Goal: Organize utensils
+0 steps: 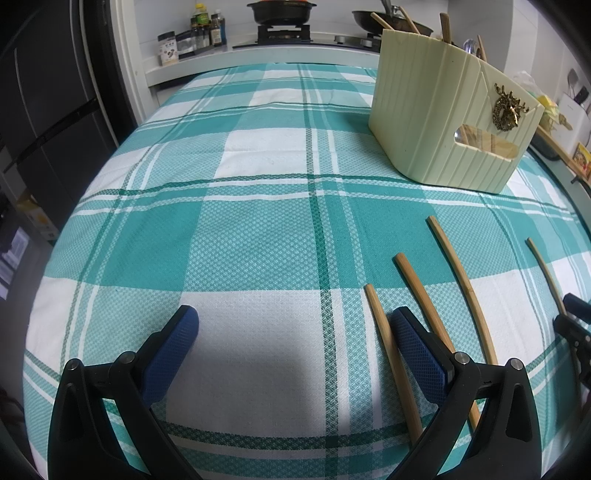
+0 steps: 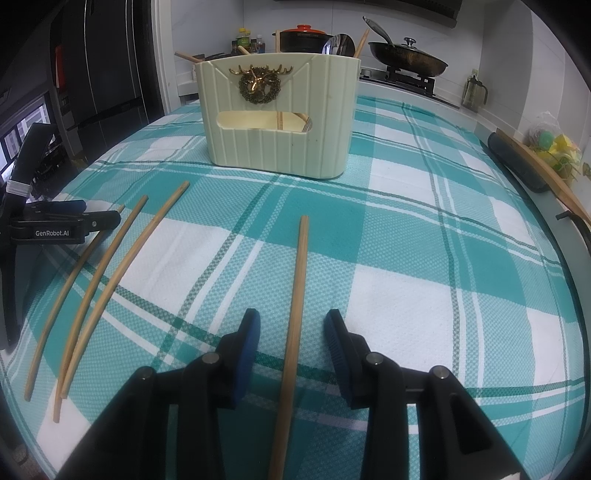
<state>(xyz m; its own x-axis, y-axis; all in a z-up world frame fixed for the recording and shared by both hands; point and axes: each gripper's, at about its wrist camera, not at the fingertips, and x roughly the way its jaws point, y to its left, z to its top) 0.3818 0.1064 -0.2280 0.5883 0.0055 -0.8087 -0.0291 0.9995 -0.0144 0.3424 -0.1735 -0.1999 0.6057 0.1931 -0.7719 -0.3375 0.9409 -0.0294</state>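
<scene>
The left tool [image 1: 293,325], black-armed with blue textured pads, hovers low over the teal-and-white checked cloth [image 1: 258,229] covering the surface, its jaws spread wide with only bare cloth between them. In the right wrist view its side carries white lettering reading "GenRobot.AI". Just right of its right finger [image 1: 417,354], three thin bamboo chopsticks [image 1: 458,273] lie side by side on the cloth, the nearest one passing beside and under that finger.

Further right, a fourth bamboo chopstick [image 2: 298,291] lies apart from the three, pointing away from the camera. The right tool [image 2: 291,325] straddles it, jaws partly open; the stick runs between the pads with a gap on each side, so it is not gripped.

Ahead of both tools, well beyond the chopstick tips, stands a cream ribbed plastic utensil holder [image 2: 280,122] with a brass deer-head emblem [image 2: 258,83] and a slot window; wooden sticks and a metal spoon rise from it. Behind it, on the stove, sit a red-lidded black pot [image 2: 304,35] and a dark wok [image 2: 408,57]; their labels are unreadable.
</scene>
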